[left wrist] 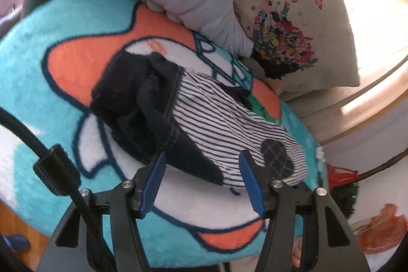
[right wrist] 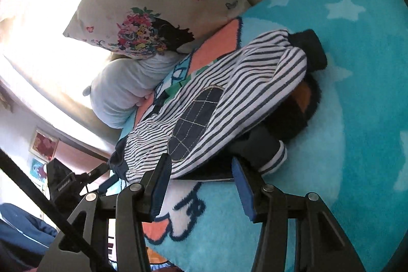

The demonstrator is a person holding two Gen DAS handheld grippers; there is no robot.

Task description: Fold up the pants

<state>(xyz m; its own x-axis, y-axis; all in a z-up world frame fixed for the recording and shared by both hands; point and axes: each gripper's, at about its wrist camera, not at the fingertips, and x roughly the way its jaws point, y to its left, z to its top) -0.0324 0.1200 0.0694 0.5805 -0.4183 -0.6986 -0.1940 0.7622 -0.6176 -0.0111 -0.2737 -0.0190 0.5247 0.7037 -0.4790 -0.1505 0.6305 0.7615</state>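
Striped pants point(left wrist: 216, 114) sat bunched on the turquoise fleece blanket point(left wrist: 30, 73) right in front of both claws, left gripper point(left wrist: 201, 165) and right gripper point(right wrist: 200, 170) half-open, gripping nothing.

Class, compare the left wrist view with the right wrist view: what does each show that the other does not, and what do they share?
Only the left wrist view: the left tool, open, and the pants' dark waistband end. Only the right wrist view: the right tool, open, white stars on the blanket, and a striped cuff. Both: the striped pants with a dark patch, the blue blanket, the flowered pillow and a grey cushion.
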